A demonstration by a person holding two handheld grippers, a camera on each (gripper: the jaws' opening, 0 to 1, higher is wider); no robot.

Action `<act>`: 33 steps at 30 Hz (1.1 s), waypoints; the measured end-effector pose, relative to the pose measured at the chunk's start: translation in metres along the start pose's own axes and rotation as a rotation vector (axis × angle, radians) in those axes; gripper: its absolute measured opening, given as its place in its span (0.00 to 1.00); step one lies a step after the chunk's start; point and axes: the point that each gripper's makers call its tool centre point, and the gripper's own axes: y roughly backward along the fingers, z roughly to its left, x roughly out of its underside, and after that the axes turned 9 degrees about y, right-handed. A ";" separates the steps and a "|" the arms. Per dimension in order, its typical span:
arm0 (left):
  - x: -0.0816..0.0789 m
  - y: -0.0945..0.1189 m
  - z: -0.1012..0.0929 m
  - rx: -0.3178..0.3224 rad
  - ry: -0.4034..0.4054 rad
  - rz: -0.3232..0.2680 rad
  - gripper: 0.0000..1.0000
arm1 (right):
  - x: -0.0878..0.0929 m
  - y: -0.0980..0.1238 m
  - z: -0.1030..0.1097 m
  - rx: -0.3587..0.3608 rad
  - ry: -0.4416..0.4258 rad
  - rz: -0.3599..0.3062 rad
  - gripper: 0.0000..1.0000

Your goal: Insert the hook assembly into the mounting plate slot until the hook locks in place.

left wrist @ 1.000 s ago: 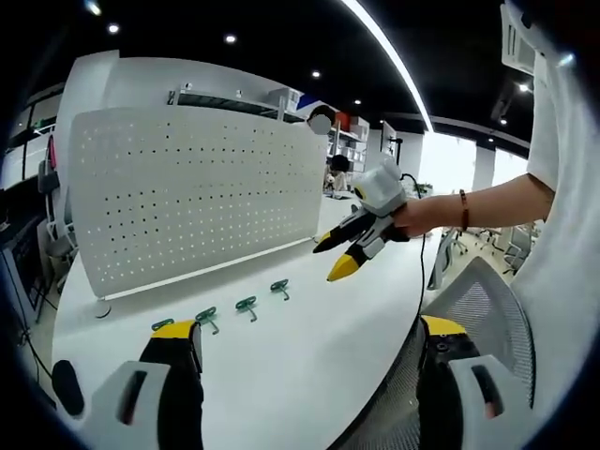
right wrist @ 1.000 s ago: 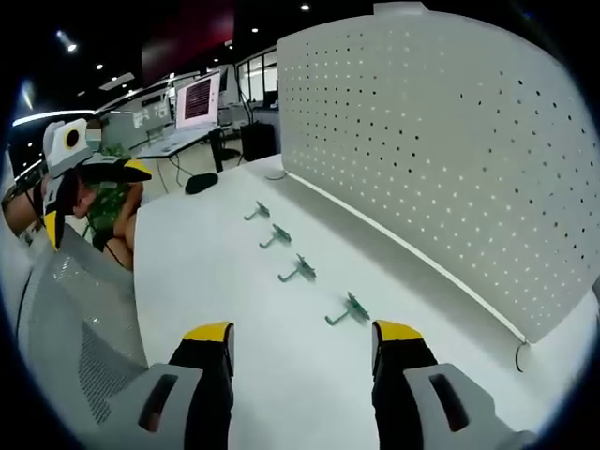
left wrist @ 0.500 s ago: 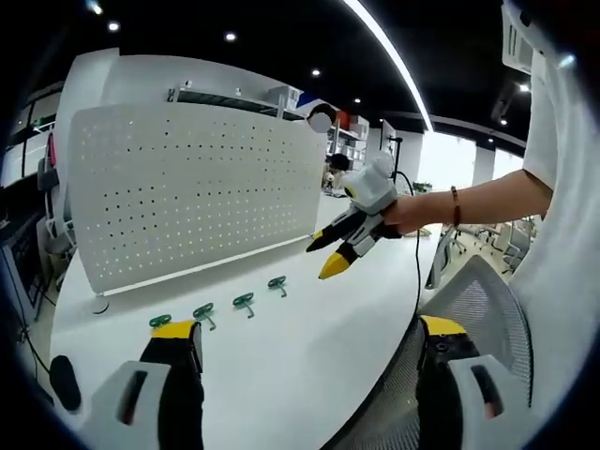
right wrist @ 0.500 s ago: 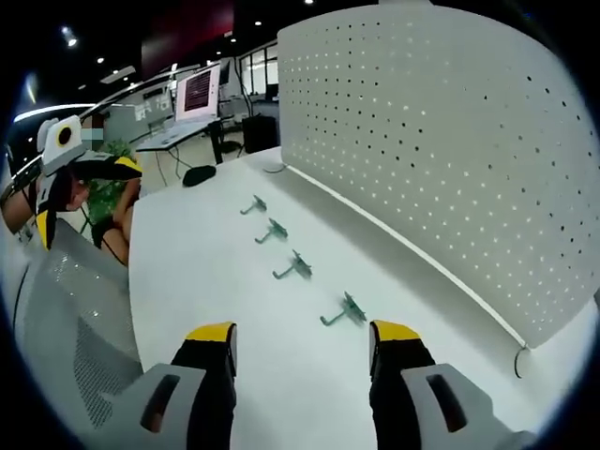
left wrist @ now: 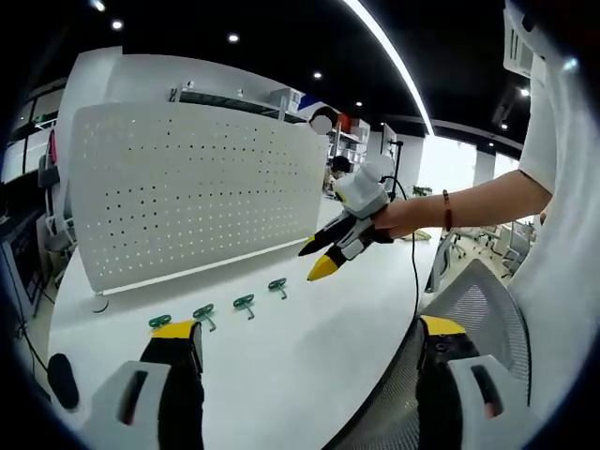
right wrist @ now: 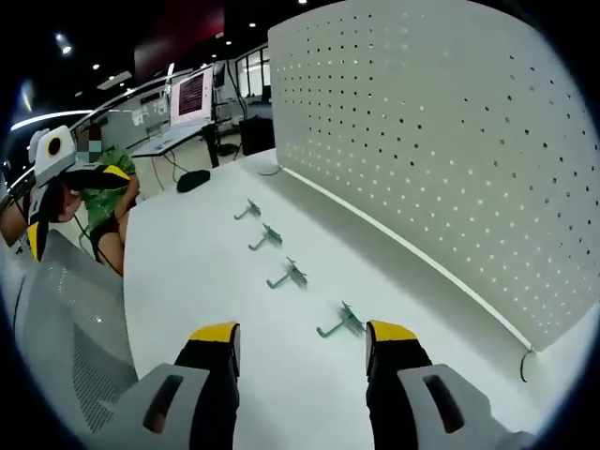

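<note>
A white perforated mounting plate (left wrist: 197,187) stands upright along the far side of the white table (left wrist: 291,375). Several green hook assemblies lie in a row before it; the one nearest my right gripper (left wrist: 278,285) is the end hook. My left gripper (left wrist: 307,330) is open and low over the table's near edge, holding nothing. My right gripper (left wrist: 313,262) hovers open just above and right of that end hook. In the right gripper view, the same hook (right wrist: 342,323) lies just ahead of my open right gripper (right wrist: 302,333), with the plate (right wrist: 441,159) on the right. My left gripper (right wrist: 75,206) is at far left.
A grey mesh chair back (left wrist: 487,300) sits at the table's near edge. A black mouse (right wrist: 192,178) and a monitor (right wrist: 190,94) are at the table's far end. A person in a green top (right wrist: 103,192) sits behind the left gripper.
My right gripper has moved down and toward the row of hooks, so the end hook now lies closer to its jaws. The hooks and the plate have not moved.
</note>
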 end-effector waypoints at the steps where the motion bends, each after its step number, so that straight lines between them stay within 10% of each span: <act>1: 0.001 0.000 0.000 -0.002 0.000 0.002 0.97 | 0.000 -0.001 0.000 -0.001 0.001 0.001 0.54; 33: 0.003 0.005 0.011 -0.026 0.008 0.017 0.95 | 0.023 -0.032 -0.019 -0.033 -0.032 0.080 0.41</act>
